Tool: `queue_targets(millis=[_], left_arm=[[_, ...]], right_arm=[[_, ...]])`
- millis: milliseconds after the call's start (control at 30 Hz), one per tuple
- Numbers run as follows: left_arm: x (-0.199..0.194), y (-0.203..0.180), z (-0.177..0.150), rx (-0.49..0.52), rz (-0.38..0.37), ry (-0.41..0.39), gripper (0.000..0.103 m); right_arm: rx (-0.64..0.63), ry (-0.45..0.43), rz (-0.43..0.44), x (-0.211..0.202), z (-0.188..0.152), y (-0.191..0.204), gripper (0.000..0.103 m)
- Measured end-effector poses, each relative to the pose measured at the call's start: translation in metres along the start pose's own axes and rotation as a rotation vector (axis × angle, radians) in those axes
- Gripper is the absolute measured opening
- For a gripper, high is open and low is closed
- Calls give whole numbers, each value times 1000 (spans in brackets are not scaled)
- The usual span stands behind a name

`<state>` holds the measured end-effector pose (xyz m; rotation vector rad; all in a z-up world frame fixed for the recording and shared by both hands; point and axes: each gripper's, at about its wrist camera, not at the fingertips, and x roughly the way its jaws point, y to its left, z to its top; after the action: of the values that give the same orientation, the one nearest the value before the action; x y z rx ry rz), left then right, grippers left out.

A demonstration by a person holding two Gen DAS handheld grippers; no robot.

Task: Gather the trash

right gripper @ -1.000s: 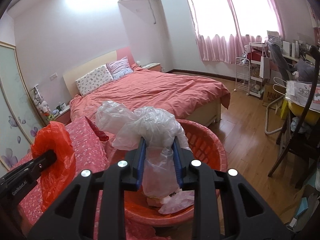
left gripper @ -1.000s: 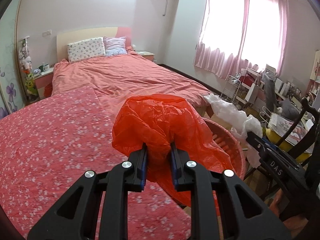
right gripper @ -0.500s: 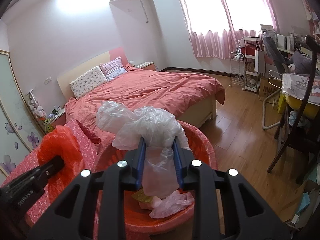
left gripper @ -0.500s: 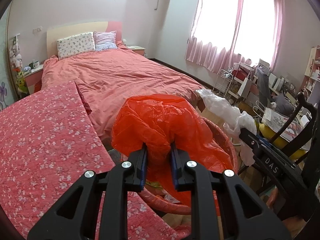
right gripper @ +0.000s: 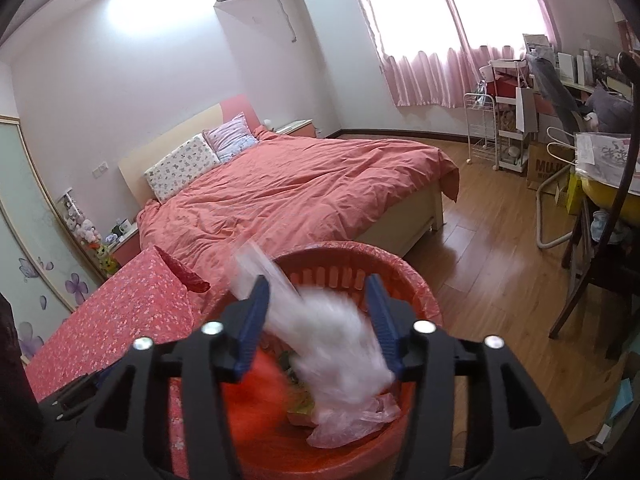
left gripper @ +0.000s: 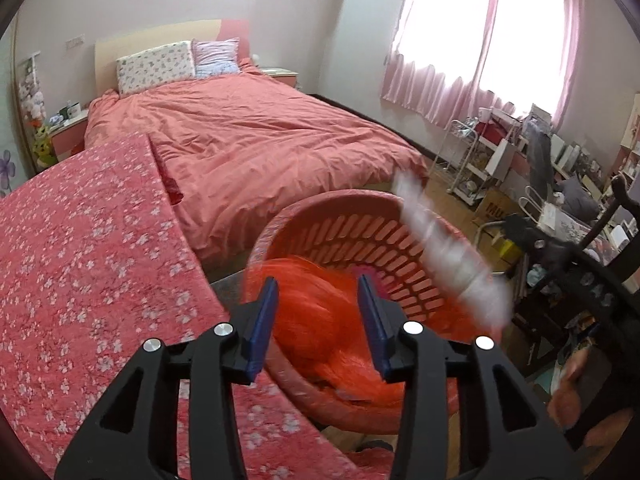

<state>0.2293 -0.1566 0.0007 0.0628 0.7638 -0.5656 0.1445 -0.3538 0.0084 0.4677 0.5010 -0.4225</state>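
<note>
The left gripper (left gripper: 318, 312) is opening, its pads clear of the blurred orange bag (left gripper: 320, 320) inside the red basket (left gripper: 332, 208). The right gripper (right gripper: 318, 312) is opening too, the blurred clear bag (right gripper: 336, 340) loose between its pads above the basket's near rim.

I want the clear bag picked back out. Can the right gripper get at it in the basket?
Probably yes: the right gripper is opening directly above the clear plastic bag, which is blurred, dropping into the open-topped red basket.

Orange bag (left gripper: 320, 320), clear white bag (right gripper: 336, 344), red basket (left gripper: 360, 216), pink floral cloth (left gripper: 80, 260)
</note>
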Motion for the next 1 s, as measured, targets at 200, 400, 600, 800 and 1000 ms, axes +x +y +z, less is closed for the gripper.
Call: queue_targets(millis=[200, 400, 600, 800, 1000], left_arm=[[-29, 22, -9, -39, 42, -29, 43], [-95, 50, -31, -66, 106, -142, 74], [-163, 75, -70, -128, 225, -225, 96], [-204, 88, -102, -185, 356, -256, 101], [-233, 88, -138, -200, 461, -266, 101]], right_arm=[[-51, -35, -24, -26, -8, 8, 72], [-176, -115, -27, -83, -33, 40, 99], [-303, -151, -83, -132, -68, 75, 99], [-300, -163, -87, -175, -104, 88, 99], [-312, -145, -69, -207, -130, 94, 99]])
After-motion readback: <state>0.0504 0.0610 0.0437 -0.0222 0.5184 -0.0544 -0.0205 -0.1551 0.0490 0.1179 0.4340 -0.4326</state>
